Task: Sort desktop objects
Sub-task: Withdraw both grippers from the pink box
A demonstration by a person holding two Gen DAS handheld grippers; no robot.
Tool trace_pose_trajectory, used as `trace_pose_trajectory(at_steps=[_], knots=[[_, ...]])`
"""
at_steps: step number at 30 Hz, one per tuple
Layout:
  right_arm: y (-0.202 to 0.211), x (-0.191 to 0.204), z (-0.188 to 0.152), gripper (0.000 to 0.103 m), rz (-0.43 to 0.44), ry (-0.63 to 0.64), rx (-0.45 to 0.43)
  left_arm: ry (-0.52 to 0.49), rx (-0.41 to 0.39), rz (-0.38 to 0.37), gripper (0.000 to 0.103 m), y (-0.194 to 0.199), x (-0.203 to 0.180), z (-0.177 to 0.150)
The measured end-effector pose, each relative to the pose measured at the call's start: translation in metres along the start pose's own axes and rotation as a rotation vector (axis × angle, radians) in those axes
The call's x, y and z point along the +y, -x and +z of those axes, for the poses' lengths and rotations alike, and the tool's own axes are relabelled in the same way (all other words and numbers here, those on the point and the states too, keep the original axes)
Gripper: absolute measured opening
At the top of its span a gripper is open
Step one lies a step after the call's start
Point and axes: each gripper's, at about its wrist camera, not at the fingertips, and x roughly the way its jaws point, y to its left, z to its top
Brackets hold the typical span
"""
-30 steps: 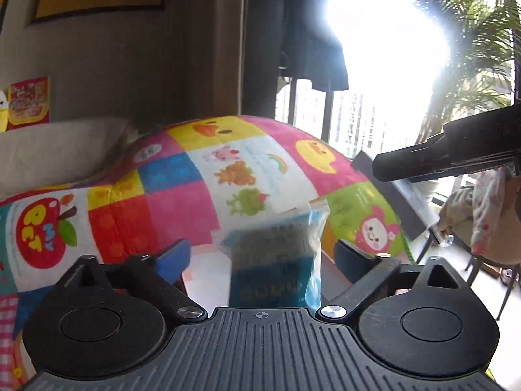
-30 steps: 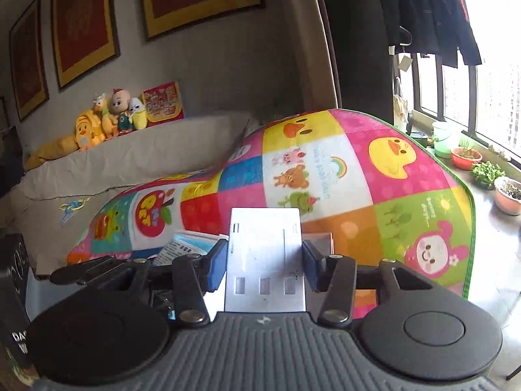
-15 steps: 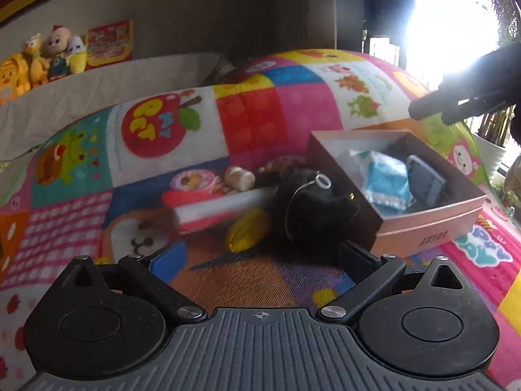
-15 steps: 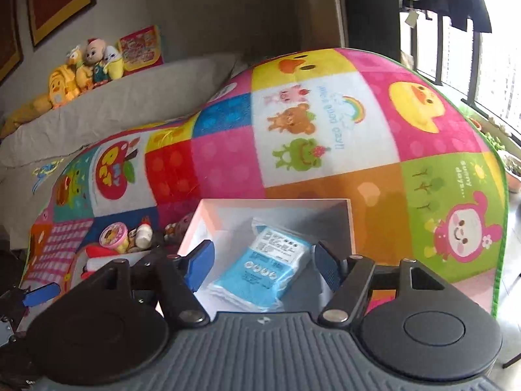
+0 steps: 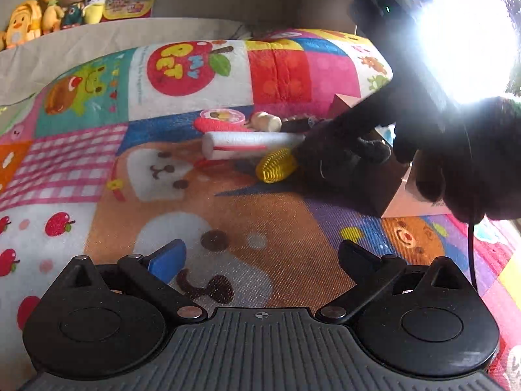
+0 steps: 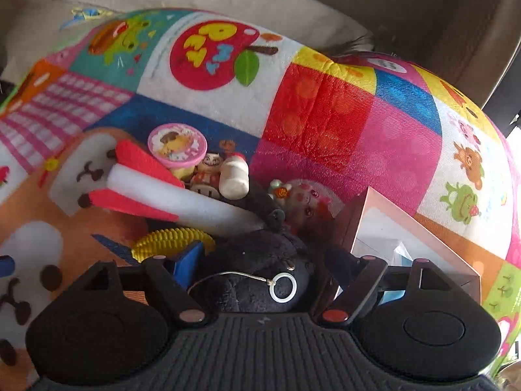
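Observation:
A heap of small toys lies on the colourful play mat (image 5: 260, 228). A black plush toy (image 6: 257, 273) with a white ring sits between the open fingers of my right gripper (image 6: 263, 260); whether the pads touch it is unclear. Beside it are a yellow corn toy (image 5: 276, 164), a white and red foam roll (image 5: 247, 145), a pink round lid (image 6: 177, 143) and a small white bottle (image 6: 233, 179). The pink box (image 6: 420, 228) stands just right of the plush. My left gripper (image 5: 260, 257) is open and empty over the mat, short of the heap.
The right gripper and the dark gloved hand (image 5: 456, 150) holding it fill the right of the left wrist view and hide most of the box. A pink doll face (image 6: 306, 202) lies behind the plush. Plush toys (image 5: 52, 9) line the sofa back.
Both grippers have let go of what they carried and dropped from above the box toward the mat. My right gripper has swung left and down around the black plush.

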Motion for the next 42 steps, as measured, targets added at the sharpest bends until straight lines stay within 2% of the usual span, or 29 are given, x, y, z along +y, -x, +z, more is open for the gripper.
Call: trace_pose_trajectory(at_steps=[1,6,11,15,17,19,21,24,27,30,34,36,39,40,42], knots=[[-0.002,0.003,-0.002,0.075,0.0,0.021,0.003,0.007,-0.005,0.002,0.102,0.001,0.002,0.0],[0.028,0.012,-0.025,0.069,-0.009,0.101,-0.044,-0.006,0.03,-0.01,0.103,0.003,0.005,-0.002],[0.093,0.003,-0.07,0.059,0.141,0.098,-0.047,-0.025,0.054,0.002,0.103,0.007,0.005,-0.002],[0.127,-0.008,-0.108,0.059,0.168,0.091,-0.028,-0.046,0.058,0.001,0.103,0.004,-0.005,0.007],[0.136,-0.02,-0.122,0.068,0.17,0.033,-0.034,-0.074,0.034,0.003,0.103,0.005,-0.014,0.013],[0.145,-0.04,-0.137,0.091,0.196,-0.067,-0.081,-0.098,0.009,0.009,0.103,0.004,-0.021,0.021],[0.15,-0.06,-0.154,0.103,0.232,-0.182,-0.131,-0.108,-0.001,0.008,0.102,0.002,-0.027,0.028],[0.144,-0.079,-0.182,0.103,0.265,-0.35,-0.15,-0.144,-0.007,-0.079,0.102,0.003,-0.045,0.035],[0.128,-0.093,-0.21,0.103,0.26,-0.502,-0.14,-0.253,-0.025,-0.12,0.103,0.003,-0.077,0.031],[0.116,-0.105,-0.229,0.103,0.265,-0.622,-0.139,-0.341,-0.034,-0.068,0.102,-0.011,-0.105,0.027],[0.11,-0.12,-0.246,0.103,0.244,-0.726,-0.174,-0.35,-0.045,-0.026,0.1,-0.037,-0.115,0.033],[0.106,-0.124,-0.254,0.103,0.225,-0.747,-0.182,-0.34,-0.021,-0.032,0.078,-0.047,-0.113,0.037],[0.099,-0.131,-0.267,0.103,0.243,-0.808,-0.176,-0.276,-0.003,-0.043,0.079,-0.046,-0.096,0.044],[0.099,-0.136,-0.272,0.103,0.266,-0.841,-0.192,-0.259,-0.008,-0.029,0.079,-0.043,-0.09,0.046],[0.1,-0.14,-0.276,0.103,0.278,-0.869,-0.212,-0.245,-0.037,0.048,0.085,-0.034,-0.075,0.048]])
